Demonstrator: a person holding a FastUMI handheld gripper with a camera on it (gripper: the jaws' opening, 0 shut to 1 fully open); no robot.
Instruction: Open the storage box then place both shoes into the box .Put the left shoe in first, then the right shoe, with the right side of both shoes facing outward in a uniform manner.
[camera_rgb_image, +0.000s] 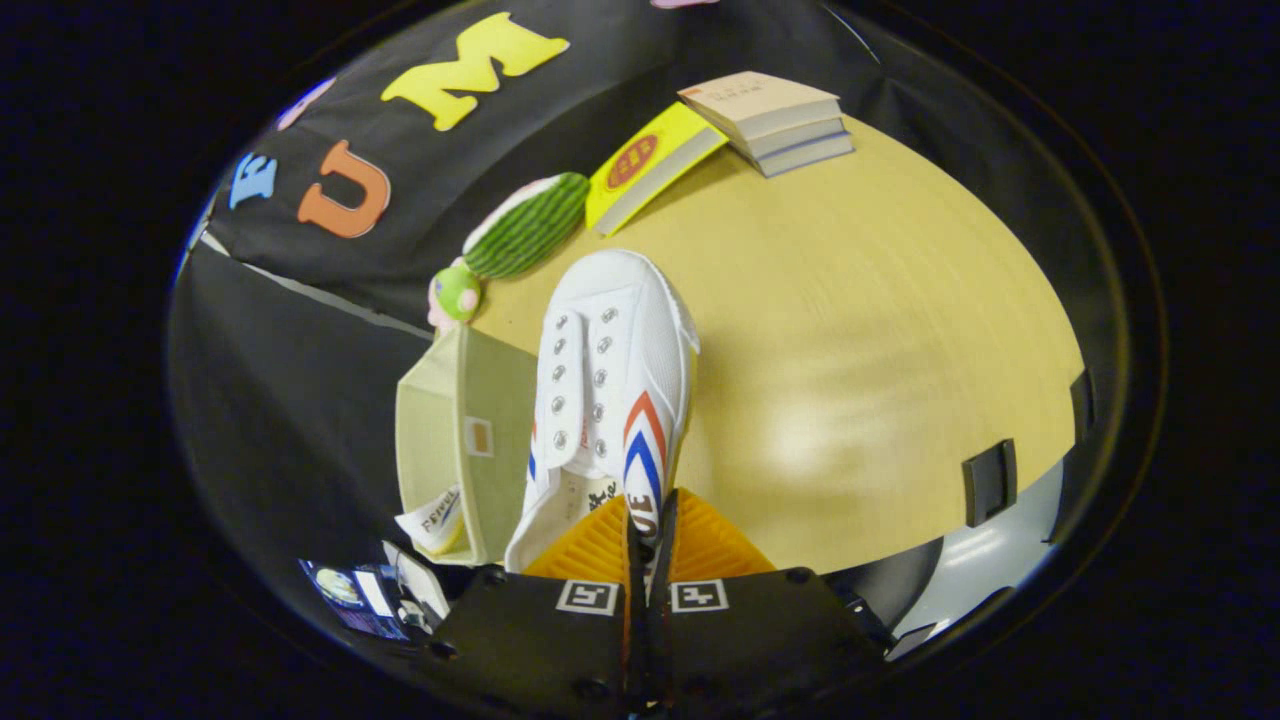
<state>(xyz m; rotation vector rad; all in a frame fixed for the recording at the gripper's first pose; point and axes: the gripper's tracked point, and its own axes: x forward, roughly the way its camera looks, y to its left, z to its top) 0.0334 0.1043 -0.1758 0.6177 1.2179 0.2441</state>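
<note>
A: Where does the job stand?

B: The tool (648, 528) is clenched on a white shoe (608, 400), its two fingers pinching the side wall at the heel opening, low in the middle of the frame. The shoe looks lifted over the table (880, 330). The storage box (462, 440) sits just left of the shoe with its mouth open, so I judge the opening step done.

A: And the shoes themselves?

B: I cannot tell whether this is the left or the right one, nor whether a shoe already lies in the box; something white with printing shows at its lower corner. At least this shoe is left to place.

A: Which way does it point?

B: Its long axis runs straight up the frame from the fingers, toe away, toward the green plush toy (520, 232) and the stacked books (775, 122) at the top. The striped side faces right.
</note>
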